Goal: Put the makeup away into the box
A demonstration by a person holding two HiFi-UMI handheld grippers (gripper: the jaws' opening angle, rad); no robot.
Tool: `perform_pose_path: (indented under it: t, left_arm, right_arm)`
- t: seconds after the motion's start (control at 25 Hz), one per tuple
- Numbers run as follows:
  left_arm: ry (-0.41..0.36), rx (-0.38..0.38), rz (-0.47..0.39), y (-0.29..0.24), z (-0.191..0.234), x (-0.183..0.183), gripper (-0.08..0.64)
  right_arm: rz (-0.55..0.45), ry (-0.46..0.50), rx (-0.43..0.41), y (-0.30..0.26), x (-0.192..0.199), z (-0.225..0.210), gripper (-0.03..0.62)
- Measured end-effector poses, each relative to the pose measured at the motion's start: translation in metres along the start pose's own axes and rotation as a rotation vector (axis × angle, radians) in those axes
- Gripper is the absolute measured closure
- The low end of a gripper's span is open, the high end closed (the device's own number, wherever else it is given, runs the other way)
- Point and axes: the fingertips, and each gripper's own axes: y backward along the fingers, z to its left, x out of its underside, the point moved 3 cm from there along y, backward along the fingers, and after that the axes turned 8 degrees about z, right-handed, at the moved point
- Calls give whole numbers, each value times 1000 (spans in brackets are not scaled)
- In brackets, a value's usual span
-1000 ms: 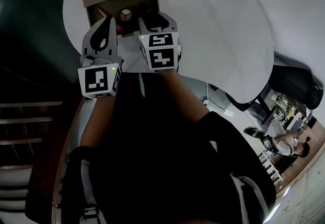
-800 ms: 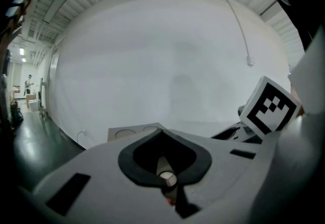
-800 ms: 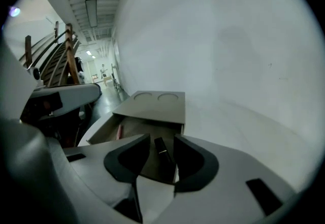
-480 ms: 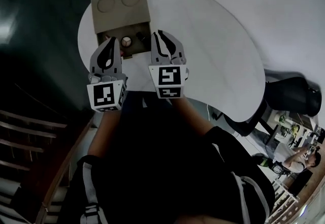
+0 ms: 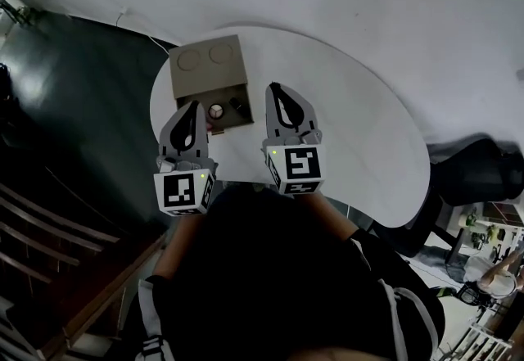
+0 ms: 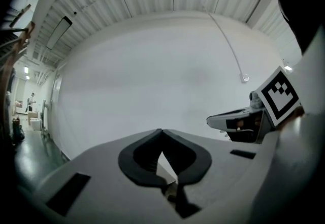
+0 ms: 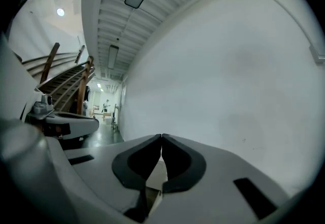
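The cardboard box (image 5: 209, 73) sits on the white table (image 5: 352, 130), its open part toward me with small makeup items (image 5: 216, 111) inside. My left gripper (image 5: 193, 106) hangs raised over the box's near left corner, its tips together and empty. My right gripper (image 5: 275, 89) is just right of the box, also shut and empty. In the left gripper view the left gripper (image 6: 161, 130) points level at a white wall, with the right gripper (image 6: 238, 122) at its right. In the right gripper view the right gripper (image 7: 161, 136) has its tips touching, and the left gripper (image 7: 63, 124) shows at the left.
A dark floor (image 5: 90, 89) lies left of the table, with wooden stairs (image 5: 49, 245) at the lower left. A dark chair (image 5: 479, 175) stands at the table's right end. A person (image 5: 487, 277) is far off at the lower right.
Both grippers have risen away from the box and now point level at the wall. The box looks smaller and farther below. The right gripper's jaws have come together.
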Motion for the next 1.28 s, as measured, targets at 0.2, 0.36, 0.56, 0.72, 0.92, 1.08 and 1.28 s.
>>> perform_pose_path:
  t: [0.2, 0.36, 0.56, 0.72, 0.92, 1.08, 1.28]
  left_arm:
    - [-10, -12, -18, 13, -4, -17, 557]
    - [-19, -21, -3, 13, -6, -16, 557]
    - [-14, -25, -13, 14, -9, -16, 557]
    - [-14, -29, -12, 15, -11, -13, 557]
    - [-14, -39, -11, 17, -16, -12, 557]
    - [-6, -48, -5, 19, -19, -9, 557]
    - [-7, -48, -9, 24, -27, -6, 557]
  right_arm:
    - [-25, -26, -13, 15, -11, -3, 568]
    - [-13, -23, -22, 16, -10, -4, 569]
    - [-19, -8, -47, 19, -10, -1, 569]
    - [-21, 0, -70, 21, -8, 5, 569]
    - [-23, 5, -95, 25, -6, 5, 569]
    - [-26, 3, -103, 28, -5, 3, 569]
    - [-26, -6, -113, 36, 2, 5, 569]
